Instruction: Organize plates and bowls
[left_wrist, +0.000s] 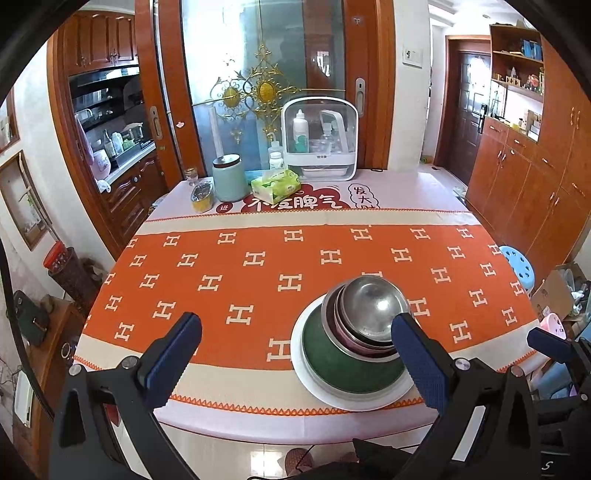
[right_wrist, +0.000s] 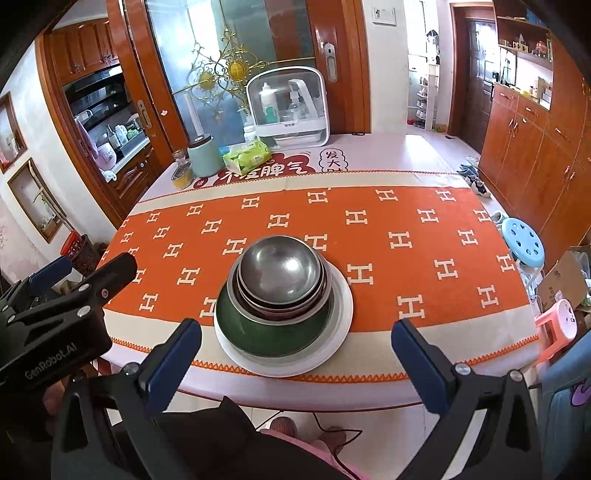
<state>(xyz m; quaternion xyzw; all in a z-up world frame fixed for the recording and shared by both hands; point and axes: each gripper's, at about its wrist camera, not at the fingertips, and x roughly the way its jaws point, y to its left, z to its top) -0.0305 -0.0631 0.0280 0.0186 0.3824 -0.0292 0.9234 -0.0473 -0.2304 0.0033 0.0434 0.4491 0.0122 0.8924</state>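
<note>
Writing: "GenRobot.AI" on left gripper (right_wrist: 59, 314)
Stack: steel bowls (right_wrist: 279, 271) mouth-up in green plate (right_wrist: 236, 325), white plate (right_wrist: 341, 310), near tabletop (right_wrist: 424, 258) edge
Jaws: left gripper, right gripper (right_wrist: 295, 350) both spread wide, holding nothing

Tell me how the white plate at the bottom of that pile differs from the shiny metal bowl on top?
The white plate is flat, wide and matte white; the metal bowl is deep, narrower and reflective steel. The white plate rests directly on the orange tablecloth and carries the whole stack, while the metal bowl sits highest, nested in other bowls above a green dish. Both are round, upright, and untouched by either hand-held gripper.
</note>
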